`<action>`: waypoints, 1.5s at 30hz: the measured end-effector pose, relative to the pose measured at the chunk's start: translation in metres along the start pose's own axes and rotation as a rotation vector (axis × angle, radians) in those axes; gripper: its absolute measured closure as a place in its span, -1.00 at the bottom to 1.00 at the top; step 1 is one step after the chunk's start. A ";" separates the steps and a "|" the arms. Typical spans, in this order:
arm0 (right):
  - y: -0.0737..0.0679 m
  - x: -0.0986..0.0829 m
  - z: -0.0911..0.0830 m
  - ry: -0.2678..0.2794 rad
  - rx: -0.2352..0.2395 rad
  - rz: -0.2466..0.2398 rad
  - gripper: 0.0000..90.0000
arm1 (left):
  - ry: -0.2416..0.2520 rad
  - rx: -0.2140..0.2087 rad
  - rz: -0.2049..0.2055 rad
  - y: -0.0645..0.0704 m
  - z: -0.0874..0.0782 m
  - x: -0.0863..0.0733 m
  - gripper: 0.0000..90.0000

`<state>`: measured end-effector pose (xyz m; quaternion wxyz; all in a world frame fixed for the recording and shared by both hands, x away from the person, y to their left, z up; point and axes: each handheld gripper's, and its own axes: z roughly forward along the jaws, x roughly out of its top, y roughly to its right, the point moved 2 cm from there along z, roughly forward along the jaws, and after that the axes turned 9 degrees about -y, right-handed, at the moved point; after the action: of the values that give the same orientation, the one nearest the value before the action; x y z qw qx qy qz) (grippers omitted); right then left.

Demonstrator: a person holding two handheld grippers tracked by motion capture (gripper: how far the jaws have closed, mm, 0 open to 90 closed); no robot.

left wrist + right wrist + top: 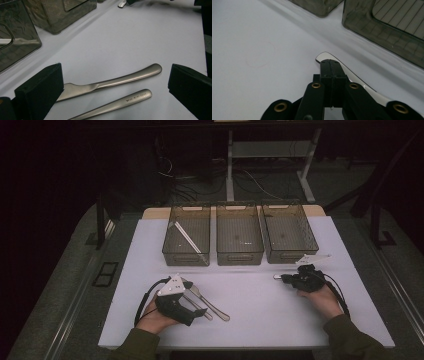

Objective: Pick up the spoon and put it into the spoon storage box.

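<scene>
- Cutlery: two metal handles [120, 80] on tabletop [250, 305], lying betw my L gripper [115, 87] fingers, spread wide.
- R gripper [331, 72] fingers clenched on shiny utensil [324, 56], near bins [239, 237].

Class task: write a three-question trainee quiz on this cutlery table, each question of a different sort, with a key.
1. True or false: the left gripper has its jaws open, with two matte steel cutlery handles lying between them.
2. How many smoky clear plastic bins stand in the row? A two, B three, C four.
3. Fill in: the right gripper has its jaws ____ on a shiny metal utensil handle.
Key: 1 true; 2 B; 3 shut.
</scene>
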<state>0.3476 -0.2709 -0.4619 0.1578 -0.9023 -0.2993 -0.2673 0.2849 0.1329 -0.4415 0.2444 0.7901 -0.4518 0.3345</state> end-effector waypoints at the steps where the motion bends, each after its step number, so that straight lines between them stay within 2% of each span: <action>1: 0.001 0.001 0.001 0.002 0.000 0.001 0.99 | 0.001 0.000 -0.001 0.000 0.000 0.000 -1.00; 5: 0.002 0.001 0.001 0.001 0.004 0.005 0.99 | -0.001 0.000 0.001 0.000 0.000 0.000 -1.00; 8: 0.003 0.002 -0.004 0.023 0.021 0.015 0.87 | 0.005 0.003 0.001 0.001 -0.001 0.000 -1.00; 11: 0.006 0.002 -0.014 0.055 0.044 0.030 0.64 | 0.005 0.002 0.003 0.000 -0.002 0.001 -1.00; 16: 0.012 0.001 -0.028 0.105 0.034 0.048 0.23 | -0.004 0.001 0.009 0.000 -0.002 0.000 -1.00; 22: 0.022 -0.004 -0.041 0.118 0.011 0.077 0.02 | -0.001 0.002 0.007 0.000 -0.002 0.000 -1.00; 32: 0.048 -0.018 -0.056 0.100 -0.054 0.132 -0.10 | 0.002 0.002 0.008 0.000 -0.003 0.001 -1.00; 38: 0.061 -0.026 -0.058 0.077 -0.062 0.166 -0.12 | -0.004 0.000 0.008 0.000 -0.003 0.000 -1.00; 45: 0.065 -0.030 -0.052 0.033 -0.060 0.159 -0.12 | -0.001 -0.001 0.004 0.000 -0.002 0.000 -1.00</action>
<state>0.3472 -0.3579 -0.4455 0.1563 -0.9230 -0.2158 -0.2775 0.2841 0.1339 -0.4398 0.2440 0.7891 -0.4539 0.3343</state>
